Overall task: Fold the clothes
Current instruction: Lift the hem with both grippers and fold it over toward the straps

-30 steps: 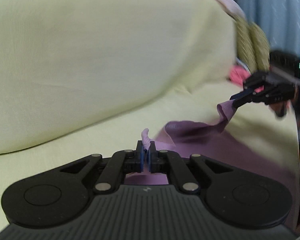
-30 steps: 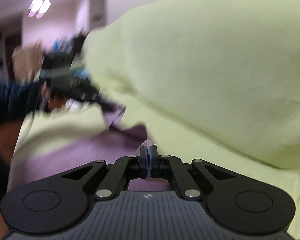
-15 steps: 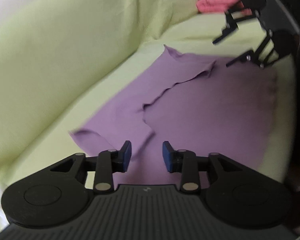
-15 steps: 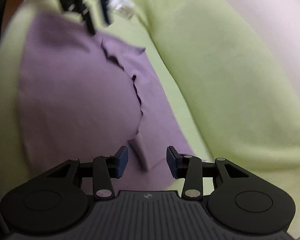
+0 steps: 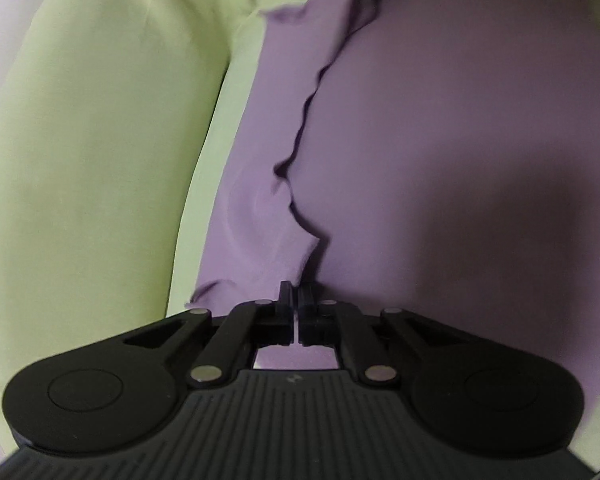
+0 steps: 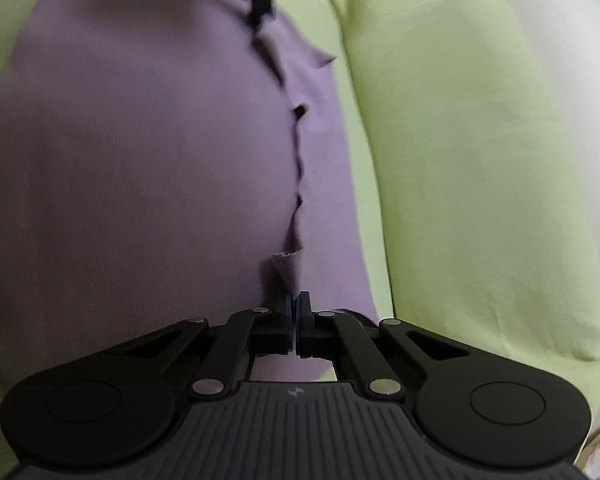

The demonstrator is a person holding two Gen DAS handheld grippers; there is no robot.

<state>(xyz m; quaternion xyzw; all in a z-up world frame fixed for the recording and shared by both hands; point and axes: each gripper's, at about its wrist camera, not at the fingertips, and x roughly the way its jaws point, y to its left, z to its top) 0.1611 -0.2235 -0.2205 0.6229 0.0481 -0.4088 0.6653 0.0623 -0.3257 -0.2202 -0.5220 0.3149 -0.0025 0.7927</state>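
A purple garment [image 5: 440,140] lies spread on a light green sofa seat, with one flap folded over so a wavy edge runs down its middle. My left gripper [image 5: 298,290] is shut on the near corner of that folded edge. In the right wrist view the same purple garment [image 6: 140,152] fills the left side, and my right gripper [image 6: 297,300] is shut on a small corner of the edge at its own end. Each gripper shows faintly at the far top of the other's view.
The sofa's green back cushion [image 5: 92,152] rises along the garment's far side and also shows in the right wrist view [image 6: 472,160]. A strip of green seat [image 5: 204,184] lies between the cushion and the garment. A pale wall [image 6: 588,40] is behind the sofa.
Both grippers let go of the cloth, opened above the spread garment, then came down and shut on the corners of the folded edge.
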